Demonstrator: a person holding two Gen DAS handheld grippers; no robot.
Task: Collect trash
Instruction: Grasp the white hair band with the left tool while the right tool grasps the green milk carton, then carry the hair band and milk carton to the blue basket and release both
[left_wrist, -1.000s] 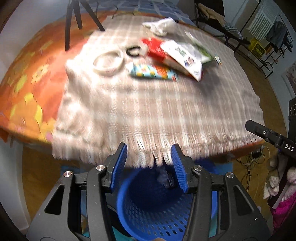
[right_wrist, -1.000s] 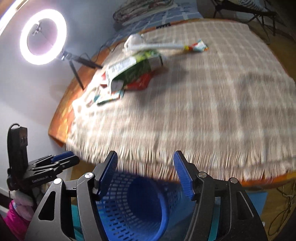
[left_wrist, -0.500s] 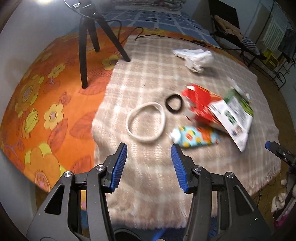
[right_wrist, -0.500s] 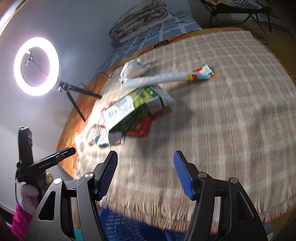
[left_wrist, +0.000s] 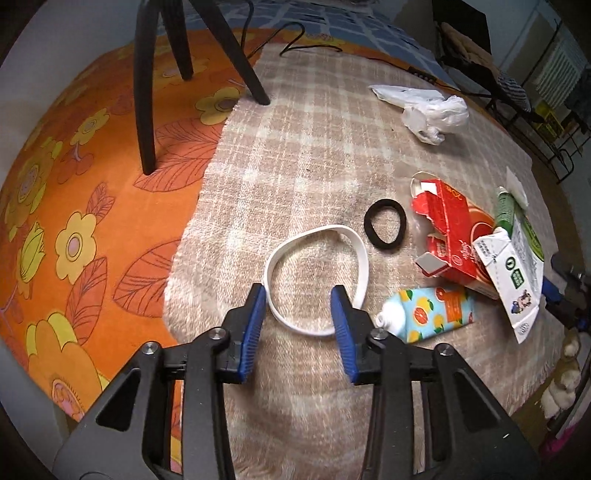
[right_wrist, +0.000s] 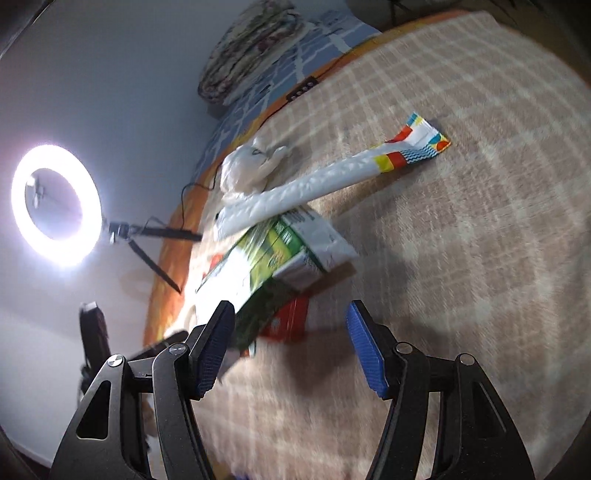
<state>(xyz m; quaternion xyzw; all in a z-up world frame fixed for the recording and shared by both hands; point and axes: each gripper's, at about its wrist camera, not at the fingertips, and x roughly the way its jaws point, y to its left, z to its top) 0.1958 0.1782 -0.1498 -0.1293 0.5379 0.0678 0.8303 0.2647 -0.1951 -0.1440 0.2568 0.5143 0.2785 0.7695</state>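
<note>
The left wrist view looks steeply down, close over the checked blanket (left_wrist: 295, 147). The right wrist view faces more level across it, tilted. Both show the green carton (left_wrist: 517, 258) (right_wrist: 280, 251).

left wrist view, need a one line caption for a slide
Left gripper, fingers just narrowed, above a white band on the plaid blanket, with cartons and wrappers to its right.

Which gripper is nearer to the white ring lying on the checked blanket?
Left. The left gripper hangs right over the white ring, jaws closing, nothing between them. The right gripper sits by the green and white carton, further off.
</note>
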